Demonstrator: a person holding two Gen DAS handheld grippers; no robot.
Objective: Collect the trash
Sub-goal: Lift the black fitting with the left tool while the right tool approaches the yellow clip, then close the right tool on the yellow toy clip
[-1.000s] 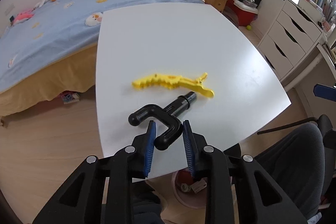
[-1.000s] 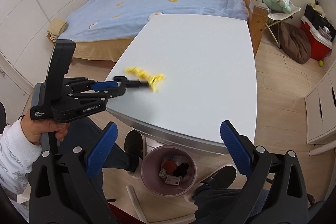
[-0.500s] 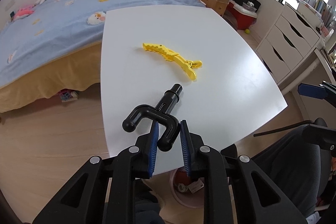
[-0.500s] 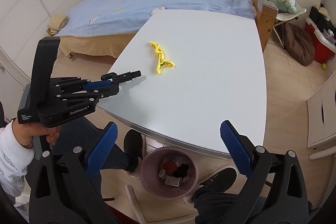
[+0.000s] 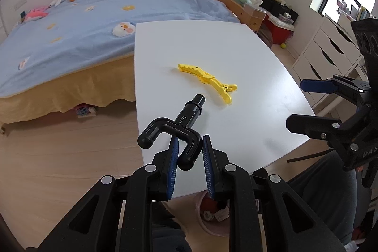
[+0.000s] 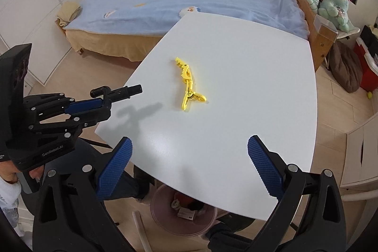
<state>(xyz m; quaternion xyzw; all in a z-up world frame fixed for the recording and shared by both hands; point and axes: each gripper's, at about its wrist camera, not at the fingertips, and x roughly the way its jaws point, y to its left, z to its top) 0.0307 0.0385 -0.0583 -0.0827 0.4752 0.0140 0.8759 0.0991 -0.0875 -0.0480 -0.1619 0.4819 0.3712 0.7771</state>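
at the bottom of the left wrist view, the left gripper (image 5: 188,152) is clamped on one prong of a black forked plastic piece (image 5: 175,126), lifted clear of the white table (image 5: 259,58), probably bound for the pink bin (image 6: 165,216) below the table's near edge. the right gripper (image 6: 189,155) gapes wide and empty, likely lining up on the yellow hair clip (image 6: 189,84) lying mid-frame on the table.

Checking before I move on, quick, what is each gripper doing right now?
Left gripper: closed on the black plastic hook.
Right gripper: open, holding nothing.
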